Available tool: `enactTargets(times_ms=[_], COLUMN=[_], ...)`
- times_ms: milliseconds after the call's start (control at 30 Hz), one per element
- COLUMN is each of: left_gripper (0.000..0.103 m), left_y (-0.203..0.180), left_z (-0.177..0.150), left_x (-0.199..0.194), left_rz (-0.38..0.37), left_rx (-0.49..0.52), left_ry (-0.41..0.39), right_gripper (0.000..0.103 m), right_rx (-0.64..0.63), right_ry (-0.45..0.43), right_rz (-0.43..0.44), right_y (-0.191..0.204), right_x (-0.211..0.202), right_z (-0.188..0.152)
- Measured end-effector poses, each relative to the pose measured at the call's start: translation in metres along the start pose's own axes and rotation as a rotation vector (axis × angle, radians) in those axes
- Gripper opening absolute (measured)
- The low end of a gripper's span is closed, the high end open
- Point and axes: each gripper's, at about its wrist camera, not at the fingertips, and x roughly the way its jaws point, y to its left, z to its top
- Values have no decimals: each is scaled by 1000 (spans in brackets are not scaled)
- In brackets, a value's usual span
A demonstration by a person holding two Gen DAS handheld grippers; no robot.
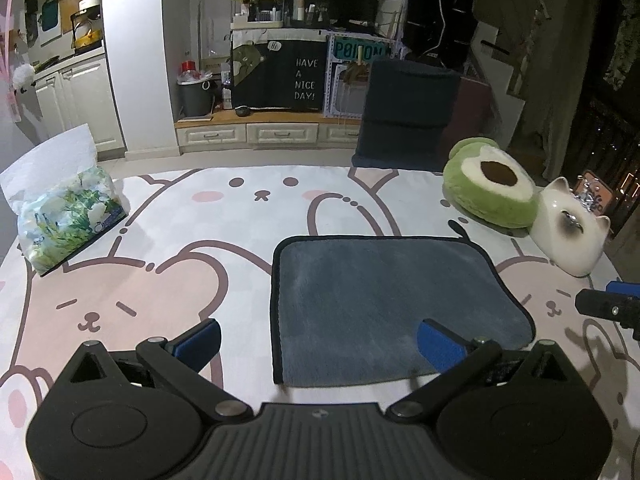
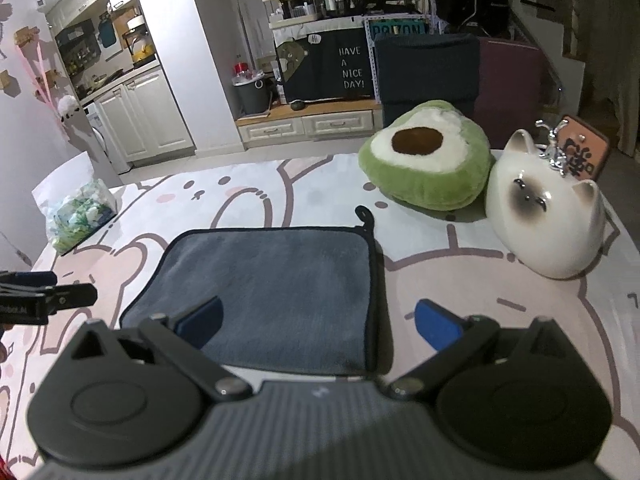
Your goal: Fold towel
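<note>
A grey-blue towel (image 1: 384, 304) with a dark hem lies flat on the cartoon-print table cover; it also shows in the right wrist view (image 2: 280, 280), with a small hanging loop at its far right corner. My left gripper (image 1: 318, 344) is open and empty, hovering over the towel's near left corner, its blue fingertips (image 1: 438, 346) spread wide. My right gripper (image 2: 318, 326) is open and empty over the towel's near right corner. The right gripper's tip shows at the right edge of the left wrist view (image 1: 608, 306).
A green avocado plush (image 2: 428, 156) and a white ceramic cat (image 2: 548, 220) sit at the far right of the table. A tissue pack (image 1: 64, 216) sits at the far left. A dark chair (image 1: 408, 112) stands behind the table.
</note>
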Motion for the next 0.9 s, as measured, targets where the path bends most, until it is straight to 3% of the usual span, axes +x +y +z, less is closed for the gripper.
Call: enactTargets(times_ms=[900], left_gripper=[103], left_y=[-16], left_z=[-37], left_x=[-84], left_rz=[-35], left_rx=[5], left_ry=[-73], right_gripper=[103], right_rx=[-32], right_ry=[-80], right_rz=[11], right_y=[14], right_x=[-77], right_z=[-39])
